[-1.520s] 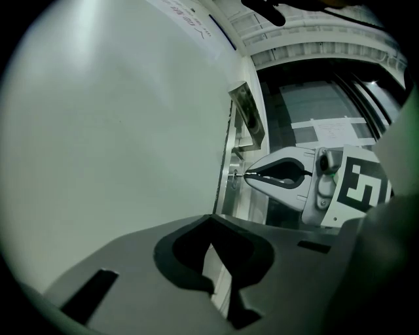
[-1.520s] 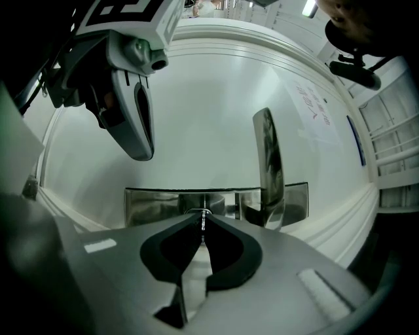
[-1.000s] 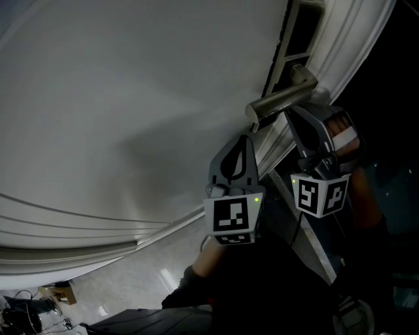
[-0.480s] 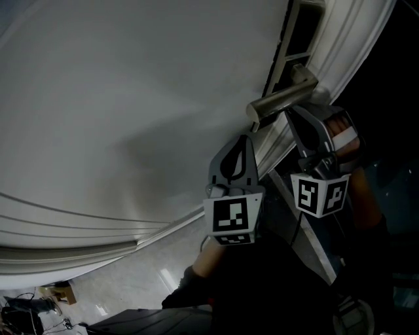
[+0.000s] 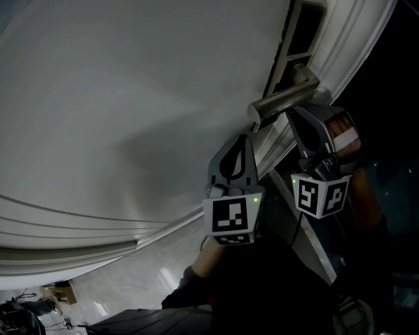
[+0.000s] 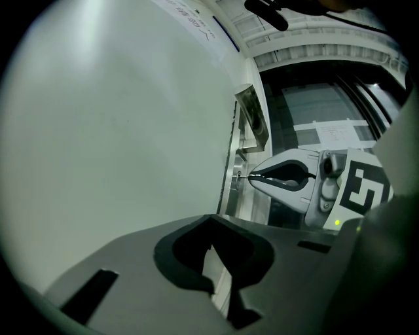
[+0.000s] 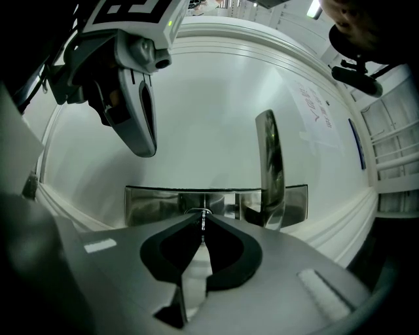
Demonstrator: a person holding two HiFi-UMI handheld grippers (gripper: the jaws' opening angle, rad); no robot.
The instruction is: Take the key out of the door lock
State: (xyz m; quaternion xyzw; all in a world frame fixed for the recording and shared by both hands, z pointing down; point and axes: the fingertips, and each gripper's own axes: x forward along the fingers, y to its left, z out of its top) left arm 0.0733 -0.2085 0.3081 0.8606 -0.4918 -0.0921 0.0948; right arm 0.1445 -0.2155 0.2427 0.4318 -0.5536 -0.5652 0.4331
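The grey left gripper (image 5: 243, 140) hung beside the white door panel (image 5: 131, 98), jaws pressed together on nothing. Nothing had shifted in the last second. The grey right gripper (image 6: 251, 176) stayed clamped on the thin metal key (image 7: 203, 218), which still sat in the brushed-steel lock plate (image 7: 157, 203), extraction evidently not begun.

Dim light is recorded in the head view: the pale door (image 5: 118, 85) is softly lit, a broad grey shadow is spread across its middle, and the right edge is lost in black. Green indicator lamps (image 5: 254, 199) are seen glowing on the left tongs (image 5: 246, 139) and right tongs (image 5: 291, 114). Both tongs views are bent by wide-angle distortion and ringed with dark corners; the near jaws are rendered soft. A ceiling lamp (image 7: 315, 8) is blown out at the top, reflections are caught on the door handle (image 7: 270, 170), and the key (image 7: 203, 221) is reduced to a thin glint.
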